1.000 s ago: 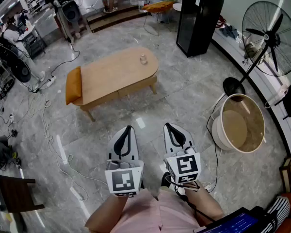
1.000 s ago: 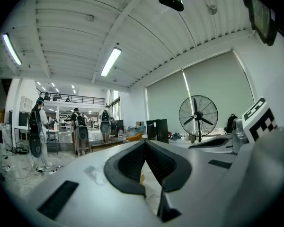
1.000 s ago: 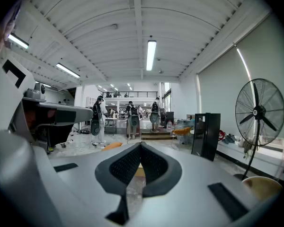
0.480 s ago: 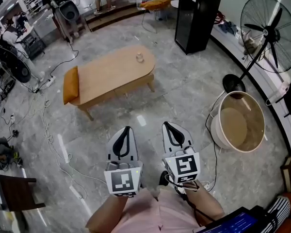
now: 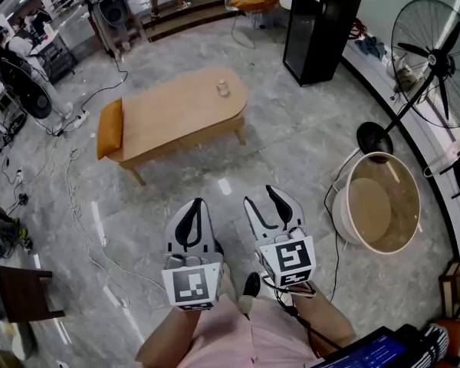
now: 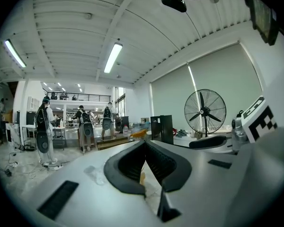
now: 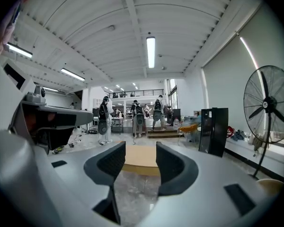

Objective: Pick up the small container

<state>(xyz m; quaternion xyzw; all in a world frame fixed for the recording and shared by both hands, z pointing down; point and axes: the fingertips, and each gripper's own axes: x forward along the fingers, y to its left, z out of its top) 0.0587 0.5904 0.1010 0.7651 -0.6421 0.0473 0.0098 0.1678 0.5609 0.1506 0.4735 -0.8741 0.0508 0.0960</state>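
Observation:
The small clear container [image 5: 223,88] stands near the far right end of the low oval wooden table [image 5: 176,117], well ahead of both grippers. My left gripper [image 5: 192,208] is held low over the floor, its jaws touching at the tips and empty; in the left gripper view [image 6: 145,144] they meet in a point. My right gripper [image 5: 264,204] is beside it with a clear gap between its fingers. In the right gripper view [image 7: 140,151] the table [image 7: 139,163] shows through that gap; the container is not discernible there.
An orange cushion [image 5: 110,129] lies on the table's left end. A round tub [image 5: 377,205] and a standing fan [image 5: 438,48] are at the right, a black cabinet [image 5: 317,21] behind. Cables [image 5: 75,205] trail over the marble floor at the left, near a dark chair [image 5: 19,296].
The right gripper's jaws have parted; they were together in the earlier frames. Both grippers and the view have shifted slightly; the left gripper stays shut.

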